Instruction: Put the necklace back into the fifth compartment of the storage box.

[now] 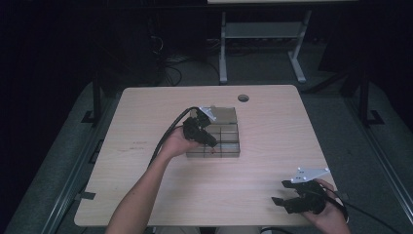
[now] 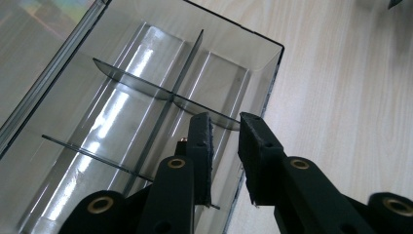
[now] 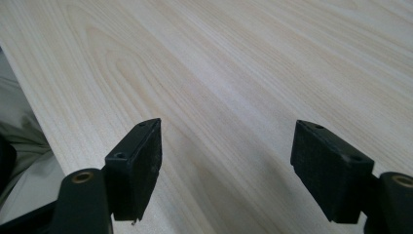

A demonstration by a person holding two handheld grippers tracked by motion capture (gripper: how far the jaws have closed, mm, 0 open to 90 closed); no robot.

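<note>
Seemingly left claw [image 2: 225, 131] (slightly parted) over box rim [image 2: 272, 78]

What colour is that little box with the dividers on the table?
The box is see-through smoky grey; the left gripper view shows it best.

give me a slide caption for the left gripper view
Left gripper, jaws slightly apart, poised over the near corner of a clear divided box on a wooden table.

Pale wood-grain table [image 1: 146, 112], round hole near far edge; clear divided box [image 1: 229, 134] at its centre
</note>
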